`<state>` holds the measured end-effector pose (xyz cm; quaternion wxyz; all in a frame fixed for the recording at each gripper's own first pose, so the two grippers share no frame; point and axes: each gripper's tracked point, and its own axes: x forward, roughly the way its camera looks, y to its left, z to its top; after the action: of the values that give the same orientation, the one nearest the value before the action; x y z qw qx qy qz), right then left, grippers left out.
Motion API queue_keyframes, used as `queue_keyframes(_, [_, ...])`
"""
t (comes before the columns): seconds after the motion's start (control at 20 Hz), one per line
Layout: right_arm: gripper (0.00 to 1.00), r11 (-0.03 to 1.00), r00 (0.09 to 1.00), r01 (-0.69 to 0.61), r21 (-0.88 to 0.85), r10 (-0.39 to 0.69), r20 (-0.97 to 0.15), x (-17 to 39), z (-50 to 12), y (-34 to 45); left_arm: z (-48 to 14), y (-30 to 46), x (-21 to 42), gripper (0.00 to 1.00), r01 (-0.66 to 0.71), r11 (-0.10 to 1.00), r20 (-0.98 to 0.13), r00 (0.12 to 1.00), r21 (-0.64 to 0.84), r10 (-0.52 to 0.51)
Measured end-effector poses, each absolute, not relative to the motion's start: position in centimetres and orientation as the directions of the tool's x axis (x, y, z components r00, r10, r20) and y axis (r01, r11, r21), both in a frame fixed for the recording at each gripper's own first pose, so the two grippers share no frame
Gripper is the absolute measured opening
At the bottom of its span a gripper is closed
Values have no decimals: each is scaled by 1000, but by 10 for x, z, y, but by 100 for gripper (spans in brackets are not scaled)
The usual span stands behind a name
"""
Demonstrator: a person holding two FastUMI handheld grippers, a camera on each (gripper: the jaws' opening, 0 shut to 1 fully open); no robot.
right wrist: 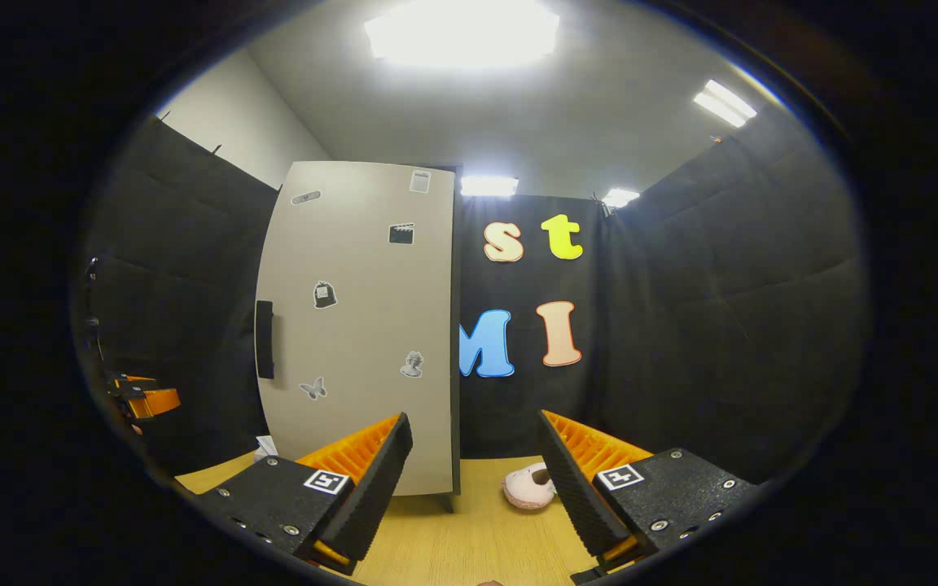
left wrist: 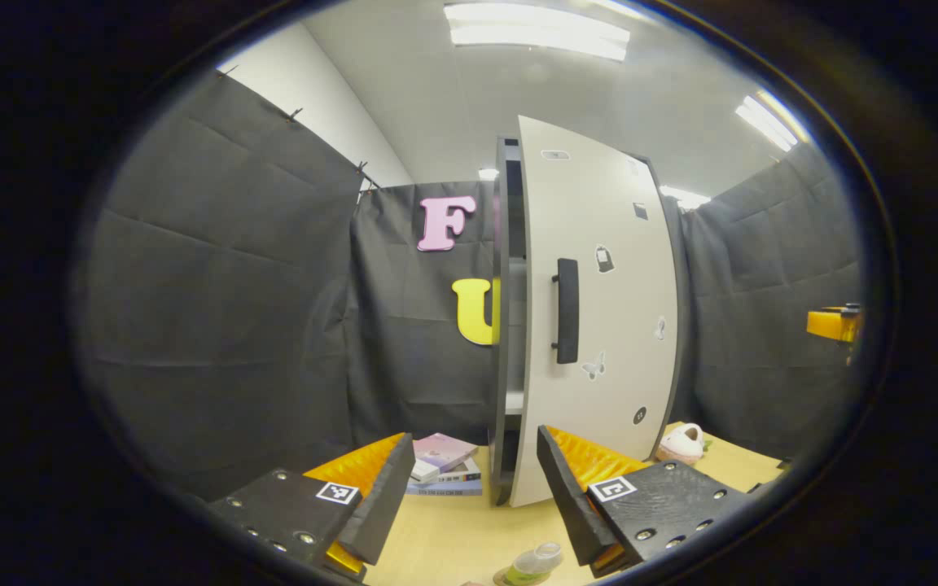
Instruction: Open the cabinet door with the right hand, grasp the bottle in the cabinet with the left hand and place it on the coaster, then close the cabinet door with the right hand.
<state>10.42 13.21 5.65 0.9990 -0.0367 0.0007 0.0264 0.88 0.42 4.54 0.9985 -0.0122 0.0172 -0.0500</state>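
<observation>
On the light wooden tabletop [left wrist: 453, 537], straight ahead of my left claw [left wrist: 469, 488], stands the tall cabinet with its pale grey door [left wrist: 599, 309] slightly ajar; a dark gap shows along the door's left edge, and through it I can make out shelf edges but not what sits on them. The black vertical bar handle [left wrist: 567, 311] is on the door's left part, higher than and far beyond my left claw, which hangs released with its fingers spread wide and nothing between them. Near the bottom edge, between those fingers and closer to the right one, lies a small clear plastic bottle [left wrist: 536, 561] with a green label, low on the tabletop just under the claw. To the left of the cabinet base lies a stack of books [left wrist: 444, 468], and to the right a pink plush slipper [left wrist: 682, 443].

From the right gripper view, my right claw [right wrist: 475, 480] is also released, fingers apart and empty, well short of the cabinet. The grey door [right wrist: 363, 325] fills the left half ahead, its handle [right wrist: 265, 339] at the door's far left edge, left of my claw. The slipper [right wrist: 528, 487] rests on the tabletop [right wrist: 469, 545] between the fingers, nearer the right one.
</observation>
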Motion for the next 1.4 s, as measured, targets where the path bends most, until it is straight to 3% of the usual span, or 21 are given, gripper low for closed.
queue_keyframes(0.2, [95, 999, 999, -36, -39, 35, -31, 103, 39, 116, 59, 0, 6, 91, 87, 996, -22, 996, -16, -88])
queue_keyframes(0.25, [94, 999, 999, -31, -26, 30, -34, 104, 38, 112, 62, 0, 6, 87, 84, 996, -18, 996, -8, -85])
queue_keyframes(0.35, [94, 1000, 999, -27, -5, 26, -33, 106, 38, 109, 68, 2, 7, 91, 80, 997, -11, 997, 6, -80])
queue_keyframes(0.4, [94, 1000, 999, -25, 0, 25, -31, 108, 37, 108, 71, 3, 6, 87, 78, 997, -6, 997, 9, -78])
queue_keyframes(0.55, [94, 1000, 999, -25, -2, 24, -29, 106, 40, 110, 76, 3, 6, 87, 74, 997, 6, 997, 11, -74])
queue_keyframes(0.6, [94, 1000, 999, -26, -5, 26, -30, 107, 39, 110, 78, 4, 5, 91, 71, 997, 8, 997, 12, -71])
queue_keyframes(1.2, [95, 999, 999, -23, -26, 22, -30, 113, 42, 120, 76, 18, 6, 91, 46, 999, 13, 999, 6, -46])
queue_keyframes(1.25, [95, 999, 999, -22, -32, 21, -31, 112, 42, 121, 77, 18, 7, 87, 46, 999, 15, 999, 8, -47])
queue_keyframes(1.35, [95, 999, 999, -26, -40, 25, -28, 113, 42, 124, 77, 18, 7, 91, 48, 999, 18, 999, 11, -48])
queue_keyframes(1.4, [91, 999, 999, -25, -44, 24, -25, 113, 43, 125, 77, 17, 8, 87, 51, 999, 18, 999, 12, -51])
